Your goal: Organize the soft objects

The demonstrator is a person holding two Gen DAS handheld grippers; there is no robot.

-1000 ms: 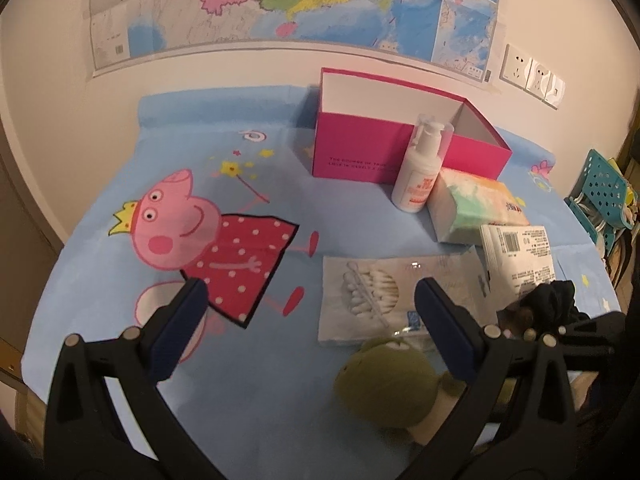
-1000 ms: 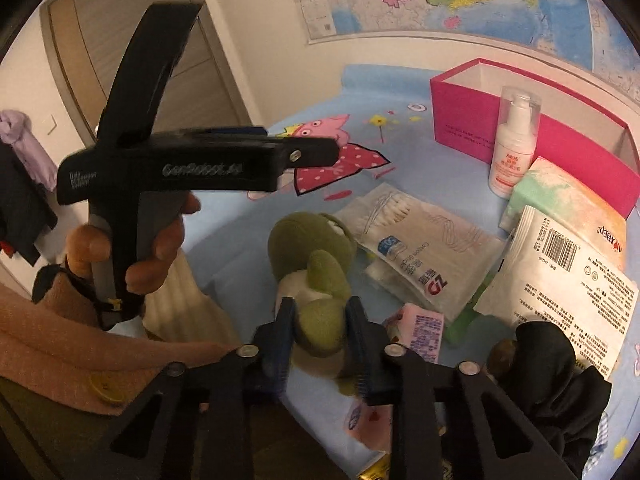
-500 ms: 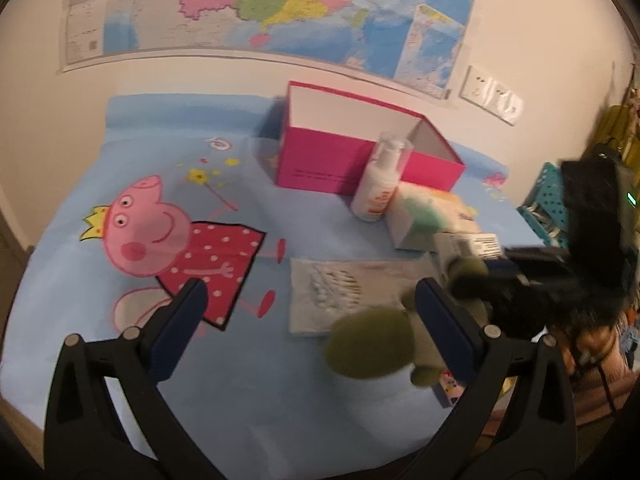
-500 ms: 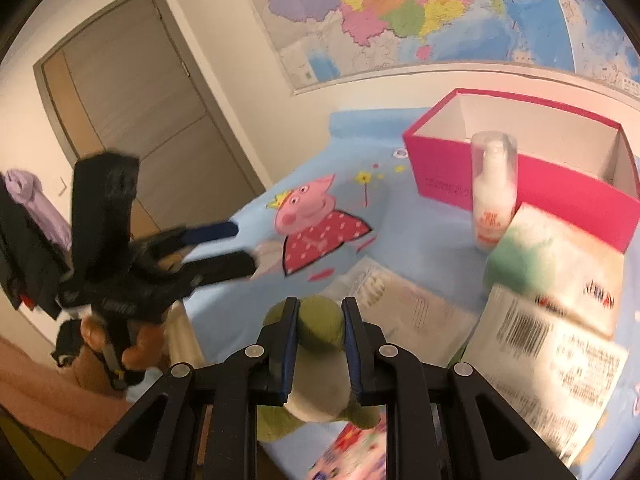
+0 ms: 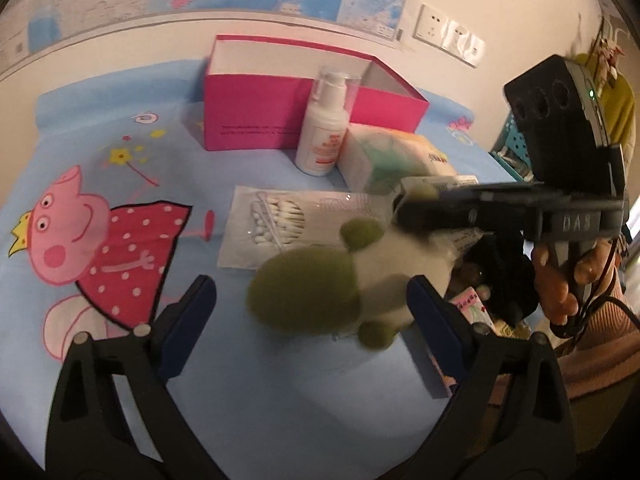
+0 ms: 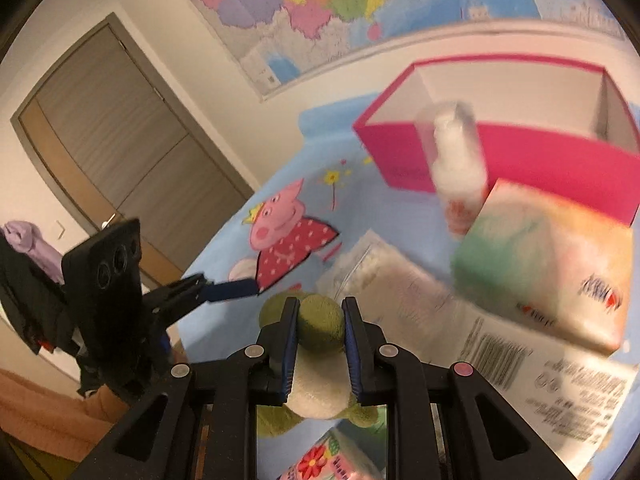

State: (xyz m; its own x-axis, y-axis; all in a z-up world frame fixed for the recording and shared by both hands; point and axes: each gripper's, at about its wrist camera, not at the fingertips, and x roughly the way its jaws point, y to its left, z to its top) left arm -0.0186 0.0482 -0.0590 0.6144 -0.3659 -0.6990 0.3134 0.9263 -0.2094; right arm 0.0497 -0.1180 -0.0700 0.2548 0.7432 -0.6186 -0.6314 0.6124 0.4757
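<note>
We're early in the task: the pink box [image 5: 280, 120] looks empty inside as far as we can see, nothing sorted yet. Our right gripper [image 6: 319, 344] has its jaws pinching the green plush [image 6: 320, 328], held up off the desk [image 5: 240, 380] above the clutter. Left gripper [image 5: 312, 320] hangs jaws spread, holding nothing. Still on the desk: swab pack [image 5: 288, 220], tissue pack [image 5: 392, 156], bottle [image 5: 324, 136] and a black cloth [image 5: 500, 280]. The plush likely goes into the box first, other soft items after.
</note>
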